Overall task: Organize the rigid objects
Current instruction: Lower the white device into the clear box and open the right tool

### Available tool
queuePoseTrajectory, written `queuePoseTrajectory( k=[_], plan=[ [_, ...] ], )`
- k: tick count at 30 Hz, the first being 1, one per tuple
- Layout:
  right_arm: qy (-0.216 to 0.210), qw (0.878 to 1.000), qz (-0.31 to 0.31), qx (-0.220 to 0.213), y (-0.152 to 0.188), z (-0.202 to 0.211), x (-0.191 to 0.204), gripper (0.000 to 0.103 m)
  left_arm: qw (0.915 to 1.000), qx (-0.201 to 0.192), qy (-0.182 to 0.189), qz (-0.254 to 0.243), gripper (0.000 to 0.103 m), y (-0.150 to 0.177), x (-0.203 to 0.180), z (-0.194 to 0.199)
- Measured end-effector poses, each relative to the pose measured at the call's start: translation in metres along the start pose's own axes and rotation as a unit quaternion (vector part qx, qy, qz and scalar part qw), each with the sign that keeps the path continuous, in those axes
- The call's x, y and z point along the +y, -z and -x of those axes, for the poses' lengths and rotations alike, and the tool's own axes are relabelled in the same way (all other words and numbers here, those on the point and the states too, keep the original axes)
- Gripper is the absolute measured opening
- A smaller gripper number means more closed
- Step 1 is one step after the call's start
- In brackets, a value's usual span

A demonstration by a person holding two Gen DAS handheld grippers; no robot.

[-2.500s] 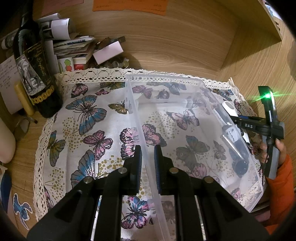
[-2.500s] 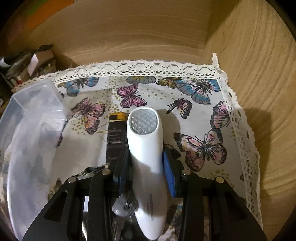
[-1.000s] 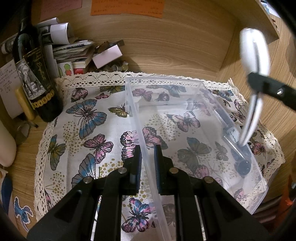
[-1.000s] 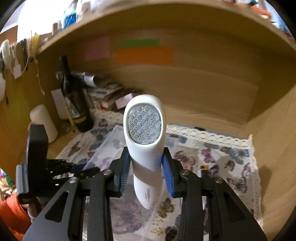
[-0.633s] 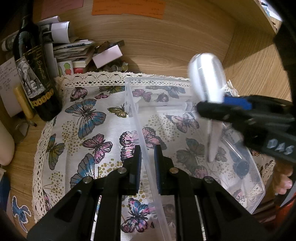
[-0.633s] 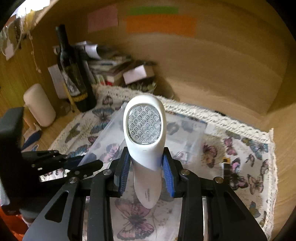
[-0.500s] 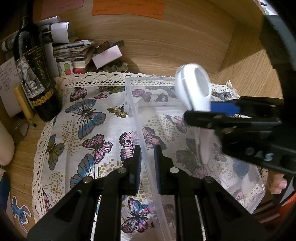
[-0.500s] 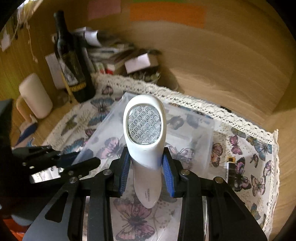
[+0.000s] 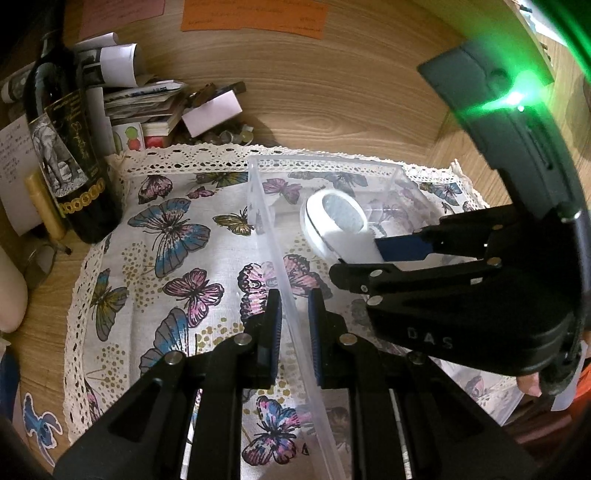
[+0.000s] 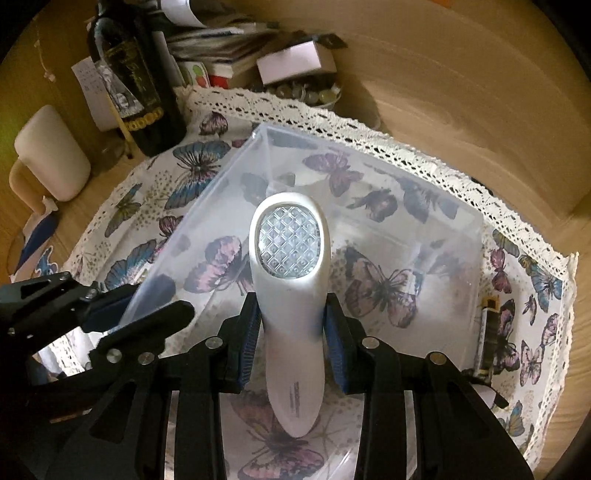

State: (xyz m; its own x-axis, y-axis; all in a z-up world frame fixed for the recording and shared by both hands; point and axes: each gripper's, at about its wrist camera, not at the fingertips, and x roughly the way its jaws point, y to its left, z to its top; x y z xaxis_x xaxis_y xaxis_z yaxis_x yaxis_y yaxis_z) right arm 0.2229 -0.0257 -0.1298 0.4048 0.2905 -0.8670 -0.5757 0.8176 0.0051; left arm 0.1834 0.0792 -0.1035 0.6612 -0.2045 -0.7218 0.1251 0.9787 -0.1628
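A: Our right tongs (image 10: 291, 325) clamp the white plastic handheld device (image 10: 290, 280), mid-frame above the clear plastic bin (image 10: 461, 258).

B: Left tongs (image 9: 293, 328) pinch its wall. We're placing; next, lower and release.

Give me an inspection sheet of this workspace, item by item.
Surface: butterfly tablecloth with lace edge on a wooden desk.
Job's things: white handheld device held over the clear plastic bin; dark tube lies outside the bin on the cloth.
Clutter: wine bottle, stacked papers, white cylinder.
Grippers: left gripper pinches the bin's wall; right gripper grips the device.
Cables: nothing seen.
Surroundings: wooden back wall with orange note.
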Motion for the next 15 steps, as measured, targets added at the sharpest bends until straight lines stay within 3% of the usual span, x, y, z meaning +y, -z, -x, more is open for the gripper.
queuePoseTrajectory(
  k=[4, 8, 15],
  plan=[
    [0.005, 1.000, 0.005, -0.012, 0.001, 0.005, 0.002, 0.033, 1.0000, 0.000, 0.000, 0.000, 0.014, 0.000, 0.000, 0.000],
    [0.010, 0.999, 0.011, -0.038, 0.000, 0.019, 0.001, 0.044, 1.0000, 0.000, -0.001, -0.001, 0.014, 0.000, 0.000, 0.001],
    [0.030, 0.997, 0.013, -0.075, 0.004, 0.050, -0.006, 0.048, 1.0000, 0.000, -0.002, -0.002, 0.014, 0.000, 0.000, 0.001]
  ],
)
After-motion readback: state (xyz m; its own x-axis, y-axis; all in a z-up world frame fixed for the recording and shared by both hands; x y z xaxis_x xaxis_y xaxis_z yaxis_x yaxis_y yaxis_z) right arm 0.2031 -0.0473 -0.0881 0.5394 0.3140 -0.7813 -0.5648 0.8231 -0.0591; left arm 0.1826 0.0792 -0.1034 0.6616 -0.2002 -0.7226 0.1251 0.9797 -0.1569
